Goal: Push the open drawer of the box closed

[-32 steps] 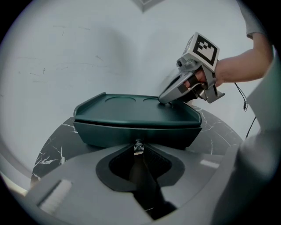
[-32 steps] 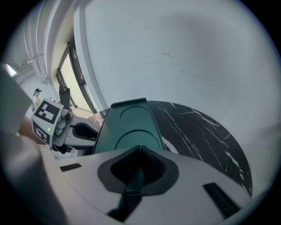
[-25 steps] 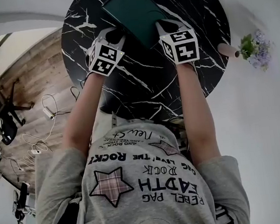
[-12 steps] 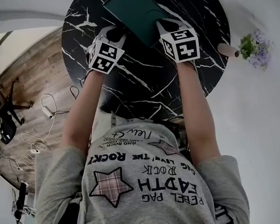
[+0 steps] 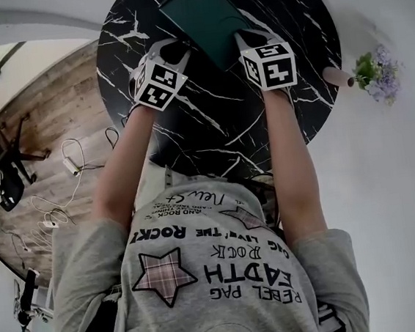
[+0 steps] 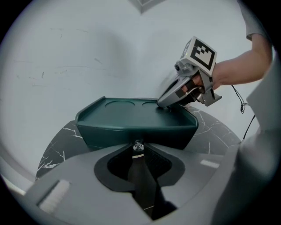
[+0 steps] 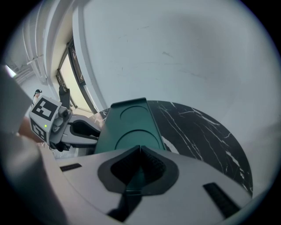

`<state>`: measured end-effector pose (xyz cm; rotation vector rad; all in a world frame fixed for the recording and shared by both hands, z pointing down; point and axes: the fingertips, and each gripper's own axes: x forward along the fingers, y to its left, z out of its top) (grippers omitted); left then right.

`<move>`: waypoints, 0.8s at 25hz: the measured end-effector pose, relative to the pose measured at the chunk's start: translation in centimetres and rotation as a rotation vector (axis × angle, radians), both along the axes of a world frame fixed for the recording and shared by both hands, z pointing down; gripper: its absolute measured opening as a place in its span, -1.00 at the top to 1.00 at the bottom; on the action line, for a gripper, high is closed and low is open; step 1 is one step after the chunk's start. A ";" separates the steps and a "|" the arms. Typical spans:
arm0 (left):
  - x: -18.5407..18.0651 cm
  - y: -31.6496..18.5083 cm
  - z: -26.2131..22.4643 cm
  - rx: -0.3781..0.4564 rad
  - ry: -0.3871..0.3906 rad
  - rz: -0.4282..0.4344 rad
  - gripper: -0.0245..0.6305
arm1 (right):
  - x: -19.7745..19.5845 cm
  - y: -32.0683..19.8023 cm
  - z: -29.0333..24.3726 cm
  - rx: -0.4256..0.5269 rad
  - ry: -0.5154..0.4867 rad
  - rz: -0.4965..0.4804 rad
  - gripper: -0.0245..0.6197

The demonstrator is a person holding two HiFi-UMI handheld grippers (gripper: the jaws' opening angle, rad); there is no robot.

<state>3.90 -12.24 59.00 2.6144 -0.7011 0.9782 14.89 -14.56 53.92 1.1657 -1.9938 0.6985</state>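
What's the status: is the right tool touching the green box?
Touching. The left gripper view shows the right tool resting tip-down on top of the green box.

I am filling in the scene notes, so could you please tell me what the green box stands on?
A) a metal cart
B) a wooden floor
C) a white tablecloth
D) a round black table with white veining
D: the head view shows the green box lying on a round black table with white marble veins, and both gripper views show the same dark veined top beside the box.
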 end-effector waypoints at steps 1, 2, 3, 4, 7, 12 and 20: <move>-0.2 0.0 -0.3 0.003 0.003 -0.010 0.68 | 0.0 0.0 0.0 0.001 0.000 0.000 0.89; -0.4 0.0 -0.6 0.002 0.009 -0.017 0.69 | 0.0 0.0 0.0 0.003 0.001 0.000 0.89; -0.6 0.1 -1.0 -0.001 0.016 -0.020 0.79 | 0.0 0.1 0.0 0.005 0.002 0.001 0.89; -0.7 0.1 -1.4 -0.002 0.024 -0.020 0.90 | 0.1 0.1 0.0 0.007 0.002 0.001 0.89; -1.1 -0.1 -2.5 0.008 0.041 -0.032 0.90 | 0.1 -0.1 0.0 0.021 0.007 -0.003 0.89; -2.8 -0.4 -5.1 0.022 0.079 -0.093 0.90 | -0.2 0.6 -0.7 0.087 0.060 -0.036 0.89; -6.8 -0.6 -9.7 0.079 0.125 -0.204 0.90 | 0.2 2.3 -6.9 0.216 -0.023 0.068 0.89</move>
